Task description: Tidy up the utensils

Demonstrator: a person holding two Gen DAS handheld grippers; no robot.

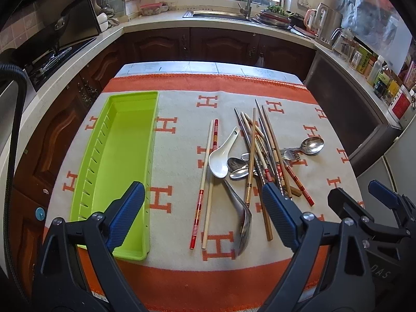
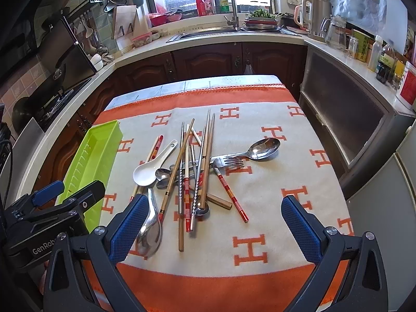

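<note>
Left wrist view: left tool (image 1: 204, 202) is hovering with its blue ribbed pads spread wide apart, gripping nothing, above the near edge of the tabletop (image 1: 182, 280).
Right wrist view: right tool (image 2: 213, 223) is hanging with its pads equally far apart and empty, over the near end of the utensil pile.
Utensil pile: chopsticks (image 1: 251, 156), metal spoons and a fork (image 2: 228, 161) are lying crossed over one another at the middle of the tabletop, toward its right edge.
Tray: green plastic organizer (image 1: 124, 156), long, slotted along one wall and empty, is sitting along the left edge.
Loose pair: red-banded chopstick (image 1: 205, 182) and a plain pale one are lying side by side between tray and pile.
Materials: white ceramic soup spoon (image 1: 221, 156) is glossy and smooth; large steel spoon (image 2: 262, 148) is mirror-bright and rounded; the chopsticks are thin wood, bamboo or twisted metal; the orange-and-cream cloth (image 2: 260, 208) is looking soft and napped.
Risk, tangle: pinching one stick from the crossed heap is likely dragging its neighbours along or flicking them off the tabletop.
Risk, slip: polished steel and glazed ceramic are probably sliding between the pads.
Risk, cloth: low, flat handles are inviting the pads to snag fabric instead.
</note>
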